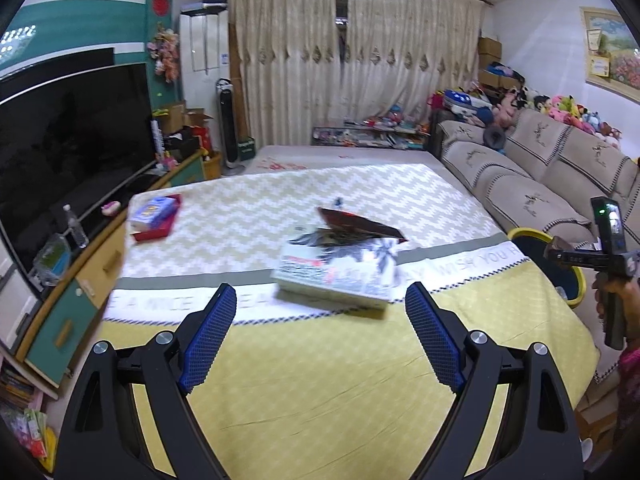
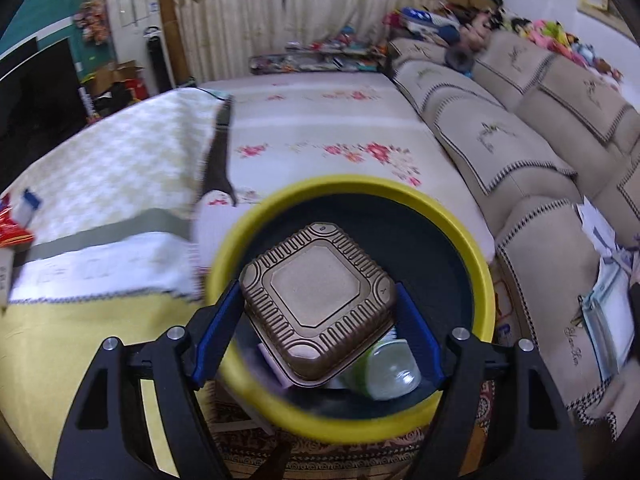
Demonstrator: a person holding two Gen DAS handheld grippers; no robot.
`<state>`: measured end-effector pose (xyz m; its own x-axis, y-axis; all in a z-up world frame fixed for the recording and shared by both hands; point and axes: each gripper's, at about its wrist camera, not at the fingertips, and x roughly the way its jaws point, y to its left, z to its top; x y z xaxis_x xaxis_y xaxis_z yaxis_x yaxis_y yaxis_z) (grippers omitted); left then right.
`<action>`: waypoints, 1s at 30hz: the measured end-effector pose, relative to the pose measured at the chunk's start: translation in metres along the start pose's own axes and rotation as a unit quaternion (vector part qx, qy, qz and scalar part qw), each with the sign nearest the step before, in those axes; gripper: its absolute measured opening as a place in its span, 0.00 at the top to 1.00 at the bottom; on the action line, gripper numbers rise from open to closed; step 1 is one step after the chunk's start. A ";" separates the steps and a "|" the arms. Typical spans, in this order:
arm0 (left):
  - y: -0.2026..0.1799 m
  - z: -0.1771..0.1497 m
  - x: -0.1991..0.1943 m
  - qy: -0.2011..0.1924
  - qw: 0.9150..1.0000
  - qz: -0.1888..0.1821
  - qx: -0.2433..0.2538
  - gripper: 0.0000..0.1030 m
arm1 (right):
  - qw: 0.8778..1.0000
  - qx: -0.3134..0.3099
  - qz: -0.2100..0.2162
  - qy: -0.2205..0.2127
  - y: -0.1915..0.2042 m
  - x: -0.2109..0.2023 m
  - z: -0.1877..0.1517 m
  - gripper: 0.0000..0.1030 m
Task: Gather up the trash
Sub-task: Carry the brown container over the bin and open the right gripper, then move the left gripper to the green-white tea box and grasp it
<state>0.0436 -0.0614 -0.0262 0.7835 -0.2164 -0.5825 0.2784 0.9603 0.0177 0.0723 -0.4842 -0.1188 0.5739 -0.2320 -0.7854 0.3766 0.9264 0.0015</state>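
Note:
My left gripper is open and empty above the yellow cloth on the table, just short of a flat white printed box. A dark red wrapper and other crumpled trash lie on and behind the box. My right gripper is shut on a brown ribbed square plastic tray, held over the yellow-rimmed trash bin. A green bottle lies inside the bin. The bin and the right gripper also show at the right of the left wrist view.
A red tray with a blue box sits at the table's far left. A TV on a cabinet and a water bottle stand left. A beige sofa runs along the right. A floral mat covers the floor beyond.

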 end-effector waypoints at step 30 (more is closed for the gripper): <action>0.004 0.009 0.120 0.108 0.975 -0.173 0.087 0.13 | 0.999 -0.015 0.005 -0.045 0.029 -0.020 -0.005 0.17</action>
<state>0.1432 -0.0854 -0.0886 0.4956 -0.4624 -0.7352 0.6098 0.7880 -0.0846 0.0680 -0.4513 -0.1056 0.6405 -0.2474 -0.7270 0.3496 0.9368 -0.0108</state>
